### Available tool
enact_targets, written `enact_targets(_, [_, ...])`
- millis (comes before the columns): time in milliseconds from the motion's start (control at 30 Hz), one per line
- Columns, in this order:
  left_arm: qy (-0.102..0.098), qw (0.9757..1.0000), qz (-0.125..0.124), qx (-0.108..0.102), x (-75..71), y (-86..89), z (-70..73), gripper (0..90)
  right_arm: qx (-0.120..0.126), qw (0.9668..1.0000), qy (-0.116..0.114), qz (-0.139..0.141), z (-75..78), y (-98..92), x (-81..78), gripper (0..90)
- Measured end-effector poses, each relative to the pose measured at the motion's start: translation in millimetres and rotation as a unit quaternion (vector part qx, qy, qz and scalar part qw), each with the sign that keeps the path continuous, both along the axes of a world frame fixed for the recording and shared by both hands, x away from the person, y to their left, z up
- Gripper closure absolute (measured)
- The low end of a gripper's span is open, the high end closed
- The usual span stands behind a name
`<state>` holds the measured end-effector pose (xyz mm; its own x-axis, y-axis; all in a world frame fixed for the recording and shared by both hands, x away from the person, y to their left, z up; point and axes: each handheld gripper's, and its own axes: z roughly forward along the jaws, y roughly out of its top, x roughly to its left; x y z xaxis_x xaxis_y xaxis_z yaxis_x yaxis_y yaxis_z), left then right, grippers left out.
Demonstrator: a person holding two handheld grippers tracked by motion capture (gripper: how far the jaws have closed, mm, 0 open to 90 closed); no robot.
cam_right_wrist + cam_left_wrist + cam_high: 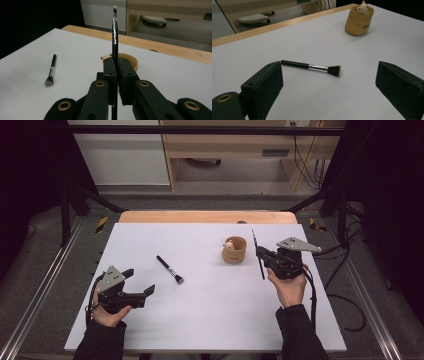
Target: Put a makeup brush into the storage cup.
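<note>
Right gripper (116,67) clamps the thin brush (114,32) upright, seemingly just short of the tan cup (234,249); left gripper (329,82), jaws wide, faces the flat-lying makeup brush (312,67).

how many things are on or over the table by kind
makeup brushes: 2, a thick one lying on the table and a thin one clamped in the right gripper
tan cup: 1
grippers: 2, counting the left gripper
total: 5

Looking like lab or recording studio. White table (210,320) standing inside black metal frame (200,130), with aluminium rails (35,285) running along grey floor at both sides. Black cables (345,305) trailing at right. Plywood furniture (225,145) and hazard-tape markers (101,224) sitting beyond table.
</note>
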<state>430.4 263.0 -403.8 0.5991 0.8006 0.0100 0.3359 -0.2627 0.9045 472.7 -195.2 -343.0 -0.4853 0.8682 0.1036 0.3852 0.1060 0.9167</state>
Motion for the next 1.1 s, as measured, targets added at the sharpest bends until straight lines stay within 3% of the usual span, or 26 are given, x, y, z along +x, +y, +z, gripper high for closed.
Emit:
enact_targets(800, [0.0, 1.0, 0.005, -0.004, -0.3, 3.0, -1.2, 6.9, 0.037, 0.9976, -0.047, -0.036, 9.3, 2.2, 22.8, 85.7])
enact_targets(1100, [0.0, 1.0, 0.006, -0.006, -0.3, 3.7, -1.6, 6.9, 0.048, 0.9963, -0.055, -0.045, 7.9, 4.8, 36.8, 85.7])
